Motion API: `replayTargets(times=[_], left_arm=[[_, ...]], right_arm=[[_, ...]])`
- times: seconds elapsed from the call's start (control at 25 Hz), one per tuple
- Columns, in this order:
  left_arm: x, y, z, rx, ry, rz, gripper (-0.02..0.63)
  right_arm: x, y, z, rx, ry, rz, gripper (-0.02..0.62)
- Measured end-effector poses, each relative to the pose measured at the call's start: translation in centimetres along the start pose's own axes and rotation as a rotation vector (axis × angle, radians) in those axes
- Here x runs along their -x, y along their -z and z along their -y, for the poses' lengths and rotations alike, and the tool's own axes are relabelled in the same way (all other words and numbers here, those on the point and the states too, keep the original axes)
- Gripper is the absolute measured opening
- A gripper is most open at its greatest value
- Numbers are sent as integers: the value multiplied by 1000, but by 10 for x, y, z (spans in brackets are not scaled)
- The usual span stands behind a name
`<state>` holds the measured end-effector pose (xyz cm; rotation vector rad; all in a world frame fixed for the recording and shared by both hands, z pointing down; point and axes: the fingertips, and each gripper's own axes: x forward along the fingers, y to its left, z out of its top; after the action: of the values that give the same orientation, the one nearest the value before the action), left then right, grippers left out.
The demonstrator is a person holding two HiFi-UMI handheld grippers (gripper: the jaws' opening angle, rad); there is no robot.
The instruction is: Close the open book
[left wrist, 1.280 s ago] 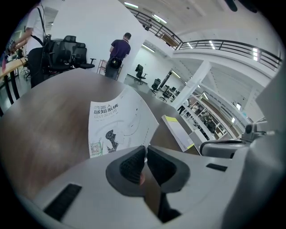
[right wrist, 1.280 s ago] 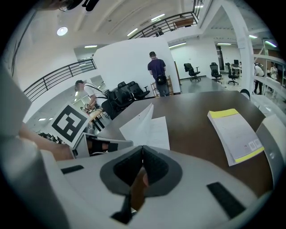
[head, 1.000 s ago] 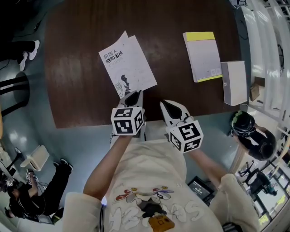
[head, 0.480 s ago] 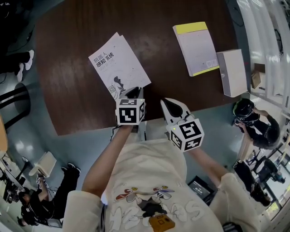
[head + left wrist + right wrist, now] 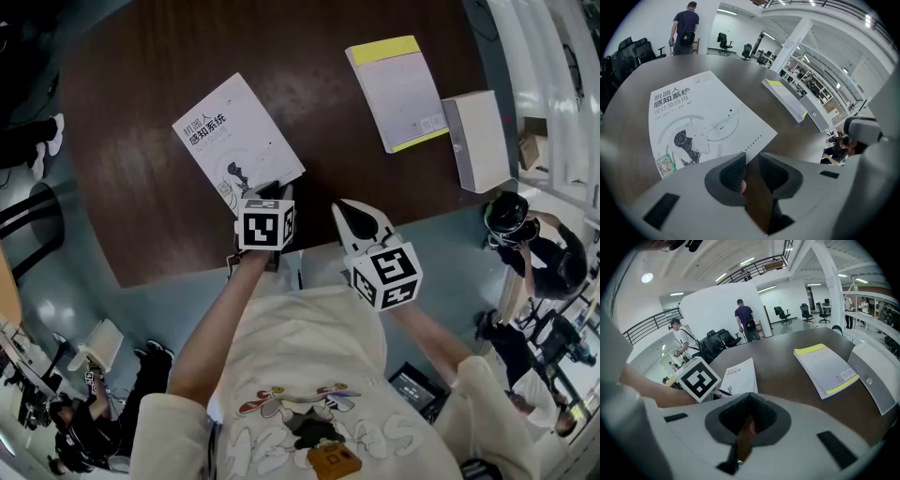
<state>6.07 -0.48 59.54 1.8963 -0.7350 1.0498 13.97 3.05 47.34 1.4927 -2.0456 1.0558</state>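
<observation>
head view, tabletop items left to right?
white book with the robot cover → yellow-edged book → white box

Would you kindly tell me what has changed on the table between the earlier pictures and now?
The front cover of the white book, held raised a second ago, now lies flat, so the book is closed. The left tool has just been opening its jaws and has let the cover go; only bare table shows between them. Unchanged: the right tool is shut, and the yellow-edged book and white box are in place.
</observation>
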Motion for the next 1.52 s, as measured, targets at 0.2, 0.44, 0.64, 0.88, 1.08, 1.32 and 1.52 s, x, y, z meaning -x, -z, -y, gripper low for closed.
replayTargets(times=[0.2,0.44,0.64,0.88,1.08,1.32,1.52], left_arm=[[-5,-1,2,6,11,-13,92],[-5,-1,1,40,34,-9,92],[-1,5,0,58,43,-1,92],[27,-3,-4,72,19,85,76],[60,-8,-13,134,-31,192,16],[118,-19,-13,186,-72,332,8],[170,-31,-8,184,-122,475,7]], right_arm=[[1,0,4,-2,4,-2,6],[0,-1,2,11,1,-3,6],[-2,-2,-5,30,-12,-3,6],[-9,-10,-18,78,-59,-8,6],[-17,-25,-34,135,-126,9,6],[-20,-55,-61,205,-200,50,6],[-18,-72,-84,260,-249,92,6]])
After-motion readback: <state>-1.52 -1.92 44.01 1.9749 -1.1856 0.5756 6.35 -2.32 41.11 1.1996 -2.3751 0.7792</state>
